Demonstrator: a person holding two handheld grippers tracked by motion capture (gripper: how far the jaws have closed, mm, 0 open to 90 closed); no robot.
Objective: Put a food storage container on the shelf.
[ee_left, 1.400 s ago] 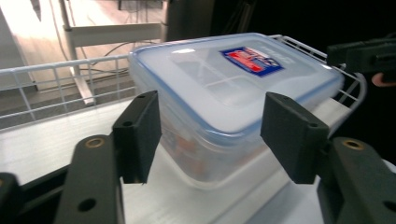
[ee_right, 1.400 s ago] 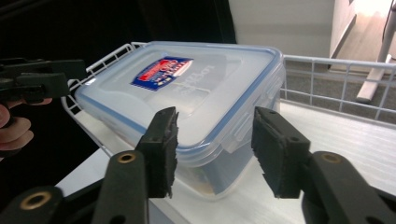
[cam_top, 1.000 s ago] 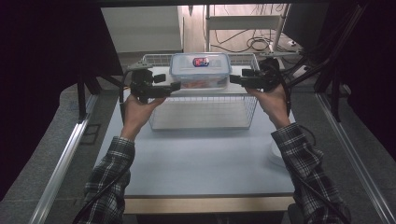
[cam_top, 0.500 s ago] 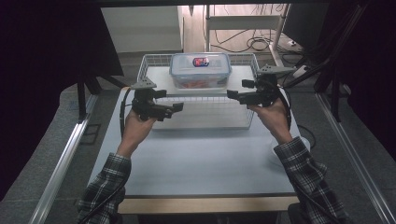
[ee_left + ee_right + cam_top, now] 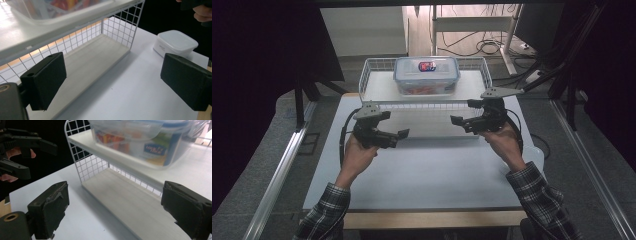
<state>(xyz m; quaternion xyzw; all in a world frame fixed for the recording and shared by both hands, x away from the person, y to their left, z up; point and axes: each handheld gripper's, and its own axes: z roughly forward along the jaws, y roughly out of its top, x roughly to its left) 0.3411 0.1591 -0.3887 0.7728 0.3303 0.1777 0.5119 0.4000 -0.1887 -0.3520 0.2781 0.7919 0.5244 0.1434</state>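
The left tool (image 5: pixel 403 134) hangs over the white desk (image 5: pixel 427 175), jaws spread wide and empty, pointing toward the middle. Behind it stands a white wire rack (image 5: pixel 372 75) with two shelves; a clear lidded food container (image 5: pixel 426 75) with blue clips sits on the top shelf, colourful contents inside. The right tool (image 5: pixel 456 121) faces the left one, jaws likewise spread and empty. A small white lidded box (image 5: pixel 175 42) rests at the desk's right edge.

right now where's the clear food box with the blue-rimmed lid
In the high view the food box sits on the wire rack's top shelf, centred at the table's far edge.
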